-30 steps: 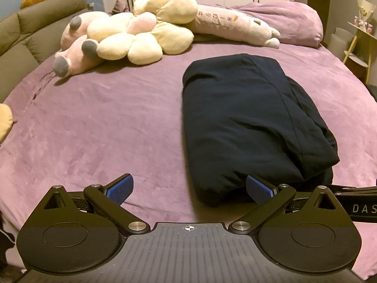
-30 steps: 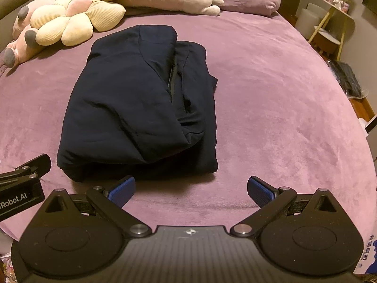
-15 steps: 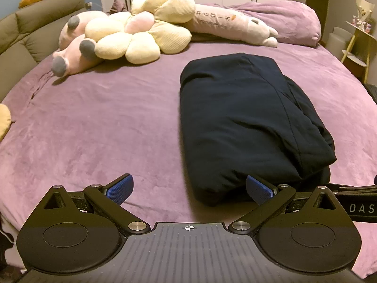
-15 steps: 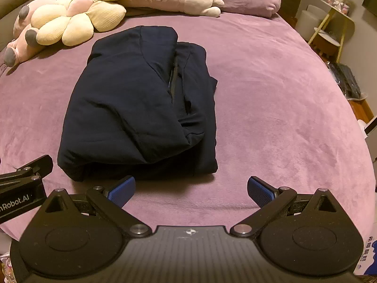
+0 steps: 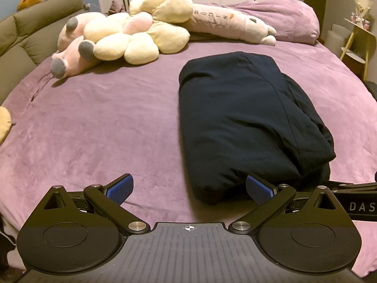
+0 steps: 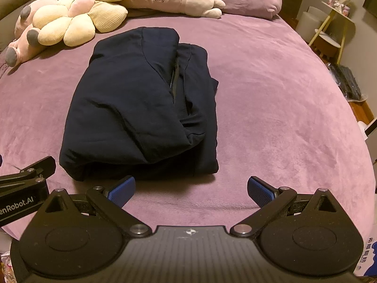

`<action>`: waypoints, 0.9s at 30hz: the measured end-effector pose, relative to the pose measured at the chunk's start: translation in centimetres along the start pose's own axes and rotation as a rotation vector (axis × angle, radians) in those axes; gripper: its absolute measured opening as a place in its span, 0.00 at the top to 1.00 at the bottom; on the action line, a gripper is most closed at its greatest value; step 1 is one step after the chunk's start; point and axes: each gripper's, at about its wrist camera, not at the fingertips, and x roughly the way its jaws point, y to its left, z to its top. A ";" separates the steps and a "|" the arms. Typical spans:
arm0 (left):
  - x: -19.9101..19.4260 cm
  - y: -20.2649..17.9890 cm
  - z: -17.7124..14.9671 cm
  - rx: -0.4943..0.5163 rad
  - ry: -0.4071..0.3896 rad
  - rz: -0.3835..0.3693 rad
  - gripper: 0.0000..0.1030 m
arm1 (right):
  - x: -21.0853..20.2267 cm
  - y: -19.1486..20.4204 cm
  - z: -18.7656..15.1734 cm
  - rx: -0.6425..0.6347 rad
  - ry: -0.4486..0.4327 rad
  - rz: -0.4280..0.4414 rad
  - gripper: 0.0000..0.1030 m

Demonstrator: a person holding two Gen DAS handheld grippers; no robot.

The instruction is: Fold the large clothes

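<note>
Right wrist view: soft, puffy dark jacket (image 6: 141,103) folded into rectangle on plush purple bedspread (image 6: 282,94). Right gripper (image 6: 190,189) and left gripper (image 5: 188,188) spread wide, holding nothing.

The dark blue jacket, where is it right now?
The dark blue jacket lies folded on the purple bed, left of centre in the right wrist view, just below the yellow flower pillow.
</note>
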 end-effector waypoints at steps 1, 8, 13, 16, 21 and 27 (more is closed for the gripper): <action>0.0 0.0 0.0 0.001 0.002 0.000 0.00 | 0.0 0.0 0.0 0.001 0.000 -0.001 0.02; 0.0 -0.1 0.0 0.011 0.002 -0.006 0.00 | -0.2 0.0 -0.1 0.005 -0.007 0.000 0.02; 0.1 0.0 0.0 0.015 0.006 -0.005 0.00 | -0.2 -0.1 -0.1 0.006 -0.006 0.000 0.02; 0.1 0.0 0.0 0.017 0.007 -0.005 0.00 | -0.3 -0.1 -0.1 0.008 -0.007 0.001 0.02; 0.1 0.0 -0.1 0.018 0.007 -0.004 0.00 | -0.3 -0.1 -0.1 0.008 -0.009 0.002 0.02; 0.1 -0.1 -0.1 0.020 0.008 -0.005 0.00 | -0.4 -0.2 -0.2 0.014 -0.011 0.002 0.02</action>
